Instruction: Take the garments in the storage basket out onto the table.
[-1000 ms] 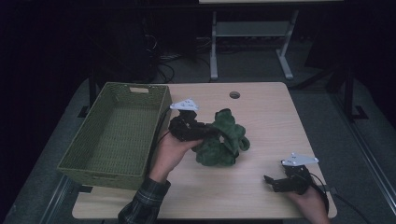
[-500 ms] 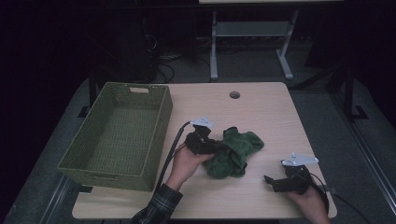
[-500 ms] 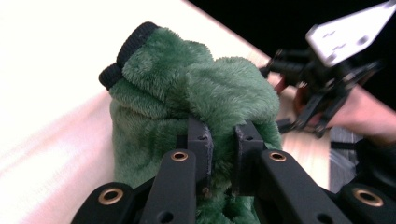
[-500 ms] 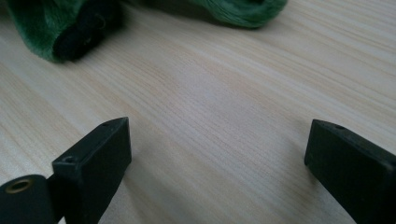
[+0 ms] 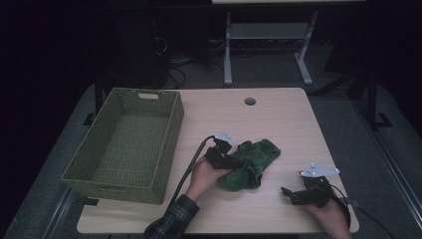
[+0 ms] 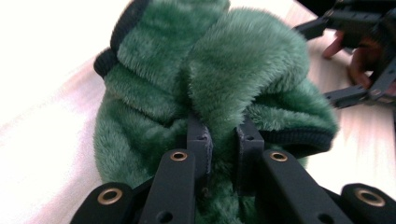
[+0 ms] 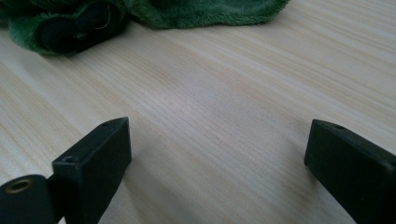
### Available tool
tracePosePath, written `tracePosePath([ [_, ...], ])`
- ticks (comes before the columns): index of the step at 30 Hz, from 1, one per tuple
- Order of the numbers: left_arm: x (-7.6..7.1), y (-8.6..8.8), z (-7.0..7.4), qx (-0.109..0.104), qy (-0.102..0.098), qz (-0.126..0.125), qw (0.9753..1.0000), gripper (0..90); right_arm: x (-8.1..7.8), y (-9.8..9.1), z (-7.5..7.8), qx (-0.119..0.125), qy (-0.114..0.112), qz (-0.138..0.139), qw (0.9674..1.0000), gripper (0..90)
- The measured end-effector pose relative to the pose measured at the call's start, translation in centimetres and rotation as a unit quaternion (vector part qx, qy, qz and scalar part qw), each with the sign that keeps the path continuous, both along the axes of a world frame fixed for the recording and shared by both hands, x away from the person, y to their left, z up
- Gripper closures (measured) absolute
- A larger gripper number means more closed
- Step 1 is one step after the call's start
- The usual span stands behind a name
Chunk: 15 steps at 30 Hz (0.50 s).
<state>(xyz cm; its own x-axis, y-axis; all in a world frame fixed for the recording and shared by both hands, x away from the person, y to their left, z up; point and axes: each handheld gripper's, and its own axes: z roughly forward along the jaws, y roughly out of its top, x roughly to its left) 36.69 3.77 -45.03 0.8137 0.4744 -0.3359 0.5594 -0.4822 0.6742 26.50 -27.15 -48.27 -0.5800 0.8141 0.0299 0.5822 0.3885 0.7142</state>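
Note:
A fluffy green garment (image 5: 250, 163) with black trim lies crumpled on the wooden table (image 5: 278, 119), right of the basket. My left gripper (image 5: 230, 160) is shut on a fold of its pile; the left gripper view shows the garment (image 6: 205, 88) bunched between the two jaws of that gripper (image 6: 223, 140). My right gripper (image 5: 289, 194) rests near the table's front right edge, open, apart from the cloth. Its own view looks over bare wood between the wide jaws of the gripper (image 7: 219, 154) toward the garment's edge (image 7: 154, 14).
A green woven basket (image 5: 164, 149) stands on the table's left side, nothing inside it. A round cable hole (image 5: 250, 101) sits near the far edge. Metal stand legs (image 5: 268, 45) and cables lie on the dark floor behind.
My left gripper has dragged the green garment toward the front of the table and to the right, spreading it flatter. The right gripper has stayed in place.

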Motion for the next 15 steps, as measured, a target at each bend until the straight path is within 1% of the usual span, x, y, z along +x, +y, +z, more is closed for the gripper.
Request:
tracePosePath([
  [1, 0.0, -0.1, -0.2, 0.003, -0.002, -0.001, 1.0000, 79.2, 0.0, 0.0, 0.0, 0.000, 0.000, 0.000, 1.0000, 6.8],
  [4, 0.1, 0.0, -0.4, 0.000, -0.001, -0.001, 1.0000, 76.2, 0.0, 0.0, 0.0, 0.000, 0.000, 0.000, 1.0000, 6.8],
  [5, 0.1, 0.1, -0.4, 0.003, -0.003, -0.003, 1.0000, 72.6, 0.0, 0.0, 0.0, 0.000, 0.000, 0.000, 1.0000, 6.8],
  [7, -0.2, 0.3, 0.0, 0.000, -0.013, -0.003, 0.9999, 64.8, 0.0, 0.0, 0.0, 0.000, 0.000, 0.000, 1.0000, 6.8],
  [9, -0.6, 0.5, 0.8, -0.001, -0.024, -0.002, 0.9997, 57.3, 0.0, 0.0, 0.0, 0.000, 0.000, 0.000, 1.0000, 6.8],
  [12, -1.2, 0.9, 2.2, -0.010, -0.043, 0.001, 0.9990, 53.6, 0.0, 0.0, 0.0, 0.000, 0.000, 0.000, 1.0000, 6.8],
  [15, -2.0, 1.2, 3.6, -0.023, -0.055, 0.000, 0.9982, 53.0, 0.0, 0.0, 0.0, 0.000, 0.000, 0.000, 1.0000, 6.8],
])
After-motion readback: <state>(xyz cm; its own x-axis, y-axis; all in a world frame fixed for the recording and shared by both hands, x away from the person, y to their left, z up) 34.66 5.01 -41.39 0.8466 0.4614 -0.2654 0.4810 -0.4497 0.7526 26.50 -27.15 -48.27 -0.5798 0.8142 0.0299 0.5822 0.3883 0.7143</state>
